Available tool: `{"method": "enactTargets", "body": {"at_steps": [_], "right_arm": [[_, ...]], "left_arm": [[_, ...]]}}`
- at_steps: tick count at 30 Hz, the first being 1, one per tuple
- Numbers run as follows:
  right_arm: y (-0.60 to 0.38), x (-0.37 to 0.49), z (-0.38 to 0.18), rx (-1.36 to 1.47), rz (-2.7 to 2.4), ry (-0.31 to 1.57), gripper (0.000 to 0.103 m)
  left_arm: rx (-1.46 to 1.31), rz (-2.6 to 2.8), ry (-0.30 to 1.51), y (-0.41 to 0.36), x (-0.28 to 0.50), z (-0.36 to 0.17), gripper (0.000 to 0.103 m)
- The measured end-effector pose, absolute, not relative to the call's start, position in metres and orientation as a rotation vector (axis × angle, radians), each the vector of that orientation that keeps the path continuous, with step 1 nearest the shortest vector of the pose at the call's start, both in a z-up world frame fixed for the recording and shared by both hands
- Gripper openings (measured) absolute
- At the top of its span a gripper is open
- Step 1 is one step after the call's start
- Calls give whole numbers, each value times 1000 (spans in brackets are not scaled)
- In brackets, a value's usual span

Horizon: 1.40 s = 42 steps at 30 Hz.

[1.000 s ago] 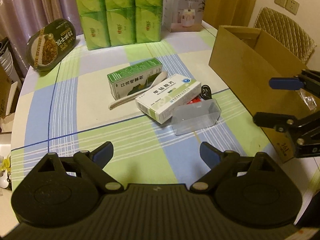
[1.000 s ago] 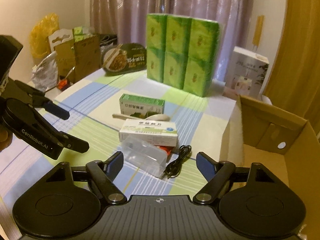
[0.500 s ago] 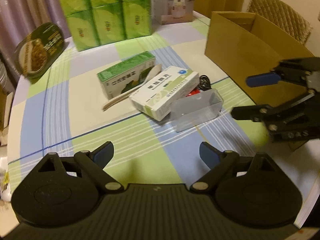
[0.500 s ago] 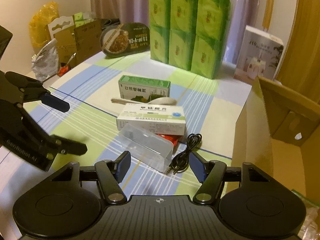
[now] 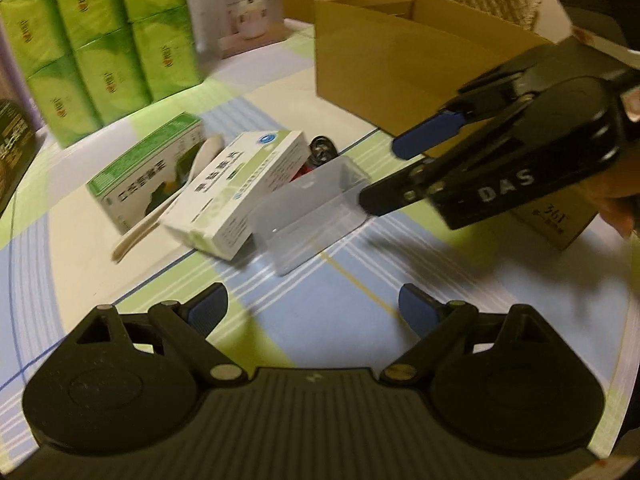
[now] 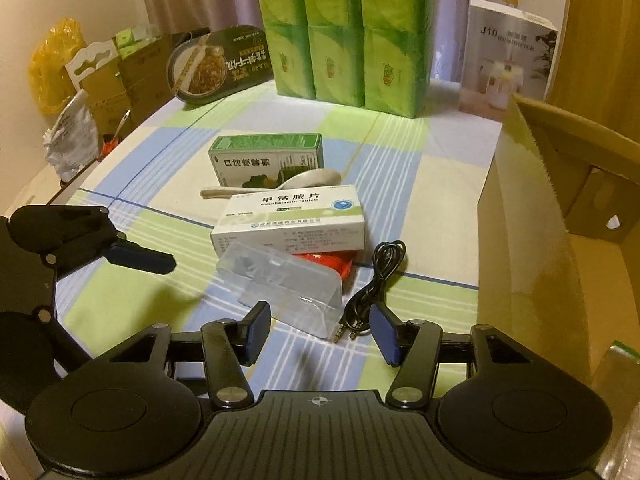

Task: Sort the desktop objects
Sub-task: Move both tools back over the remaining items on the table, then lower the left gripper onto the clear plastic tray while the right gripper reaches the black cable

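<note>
Clear plastic case (image 6: 284,288) near table's front edge, cardboard box (image 6: 532,216) right

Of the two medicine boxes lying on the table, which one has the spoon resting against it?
The green medicine box, farther from the claws: the pale spoon lies along its front. The white Mecobalamin box sits nearer, beside the clear plastic case.

Clear plastic case (image 6: 286,286) leans against white medicine box (image 6: 292,220).
</note>
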State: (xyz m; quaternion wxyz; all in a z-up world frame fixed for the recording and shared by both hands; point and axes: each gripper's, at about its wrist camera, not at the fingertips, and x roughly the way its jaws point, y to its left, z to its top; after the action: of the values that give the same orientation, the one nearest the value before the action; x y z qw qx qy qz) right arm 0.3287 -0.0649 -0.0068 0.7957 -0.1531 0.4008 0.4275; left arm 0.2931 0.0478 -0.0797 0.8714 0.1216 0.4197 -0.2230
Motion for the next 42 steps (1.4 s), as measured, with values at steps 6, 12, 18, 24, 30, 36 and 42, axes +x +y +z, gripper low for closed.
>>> {"method": "enactTargets", "body": {"at_steps": [6, 12, 18, 24, 30, 36, 42], "right_arm": [[-61, 334, -12, -323, 926, 873, 49], [-59, 340, -19, -300, 936, 906, 48], [-57, 346, -25, -260, 957, 946, 47], [-57, 346, -25, -236, 987, 967, 46], [-50, 334, -21, -200, 1056, 1003, 46], [-33, 313, -18, -221, 1151, 996, 46], [-26, 304, -19, -292, 1136, 950, 47]], "left_arm": [[258, -482, 851, 43, 301, -82, 90], [280, -542, 817, 35, 303, -84, 90], [259, -573, 789, 32, 306, -85, 90], [267, -582, 795, 31, 301, -84, 91], [289, -544, 799, 44, 284, -74, 91], [294, -507, 834, 66, 259, -67, 92], [319, -461, 855, 84, 249, -70, 92]]}}
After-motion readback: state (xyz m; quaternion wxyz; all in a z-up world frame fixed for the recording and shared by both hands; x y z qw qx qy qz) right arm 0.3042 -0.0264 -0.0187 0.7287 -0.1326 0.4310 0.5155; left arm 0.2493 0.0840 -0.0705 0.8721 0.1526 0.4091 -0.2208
